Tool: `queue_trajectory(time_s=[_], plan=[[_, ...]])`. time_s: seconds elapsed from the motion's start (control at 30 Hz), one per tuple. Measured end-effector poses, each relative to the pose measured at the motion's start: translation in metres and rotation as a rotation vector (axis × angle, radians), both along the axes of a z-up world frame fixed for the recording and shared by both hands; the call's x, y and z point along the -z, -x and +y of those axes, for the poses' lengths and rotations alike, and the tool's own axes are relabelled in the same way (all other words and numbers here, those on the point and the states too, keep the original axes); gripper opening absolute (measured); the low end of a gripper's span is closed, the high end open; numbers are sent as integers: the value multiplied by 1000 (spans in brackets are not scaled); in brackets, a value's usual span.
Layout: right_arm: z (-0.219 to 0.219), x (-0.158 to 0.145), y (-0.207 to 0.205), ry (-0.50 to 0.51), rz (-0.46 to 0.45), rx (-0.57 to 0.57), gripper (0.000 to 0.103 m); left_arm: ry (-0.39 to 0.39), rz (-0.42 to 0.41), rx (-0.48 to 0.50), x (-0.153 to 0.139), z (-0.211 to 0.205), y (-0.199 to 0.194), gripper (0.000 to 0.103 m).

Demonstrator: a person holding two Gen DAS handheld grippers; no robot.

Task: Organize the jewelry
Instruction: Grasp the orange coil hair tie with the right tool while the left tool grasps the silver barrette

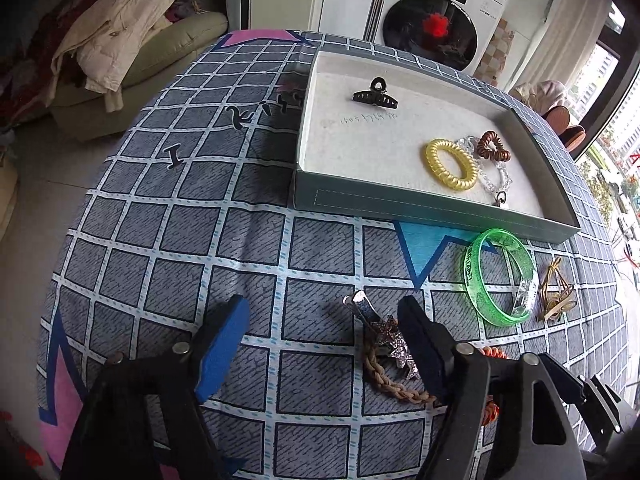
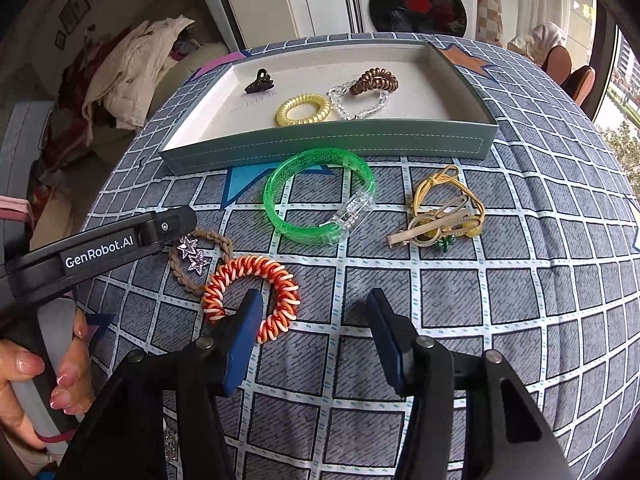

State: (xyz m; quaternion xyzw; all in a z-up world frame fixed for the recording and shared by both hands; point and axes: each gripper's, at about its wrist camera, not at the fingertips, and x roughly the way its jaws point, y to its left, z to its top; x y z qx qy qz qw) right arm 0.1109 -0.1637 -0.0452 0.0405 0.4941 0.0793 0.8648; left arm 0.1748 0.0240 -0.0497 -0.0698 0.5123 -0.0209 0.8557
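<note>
A shallow grey-green tray holds a black claw clip, a yellow coil tie, a brown coil tie and a clear bead bracelet. On the cloth before it lie a green bangle, a gold clip-and-cord bundle, an orange-white coil tie, a tan braided tie and a star hair clip. My left gripper is open, its right finger beside the star clip. My right gripper is open and empty, its left finger over the orange coil.
The table wears a grey grid-pattern cloth. A washing machine stands behind it. A sofa piled with clothes is at the left. The left gripper's body and the hand holding it show in the right wrist view.
</note>
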Motion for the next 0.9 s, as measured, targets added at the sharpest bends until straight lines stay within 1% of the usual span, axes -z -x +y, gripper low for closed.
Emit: queue_trajectory(time_s=[0.1,0.13,0.17,0.2,0.27,0.3,0.37,0.4,0.47,0.5,0.53,0.57,0.63,0.67,0.83,0.87,0.9], plan=[[7,1,1,50,-16,-23,55,-15,3,7,0,-4,-1,90],[9,1,1,65,-20,-28,55,-23,1,9,1,-5,-1,89],[11,1,2,80,-25,-34,55,-33,-2,12,0,-7,0,83],[13,1,3,94,-31,-40,55,-42,-3,18,0,-8,0,80],[16,2,4,120,-39,-49,54,-49,-2,27,-1,-10,0,80],[18,2,5,134,-44,-57,53,-53,-5,31,-1,-11,1,75],[22,2,7,160,-56,-81,48,-67,-7,44,-1,-14,1,68],[23,2,8,161,-59,-91,44,-80,-10,50,-1,-15,1,64],[24,2,8,159,-57,-101,41,-94,-17,60,-1,-16,2,57],[24,1,8,156,-56,-105,39,-91,-18,64,-1,-15,3,57],[24,1,9,154,-56,-107,36,-84,-19,67,-2,-14,3,55],[24,1,10,154,-57,-109,34,-76,-22,71,-2,-13,3,46],[24,1,11,150,-60,-112,20,-48,-22,73,-2,-10,3,46],[24,1,12,149,-62,-113,17,-29,-21,74,-2,-8,3,46],[20,0,13,122,-62,-96,14,68,-7,69,-4,6,2,44],[18,0,13,109,-58,-89,14,87,-5,69,-4,8,2,32],[15,0,13,94,-53,-81,14,107,1,66,-5,10,1,32]])
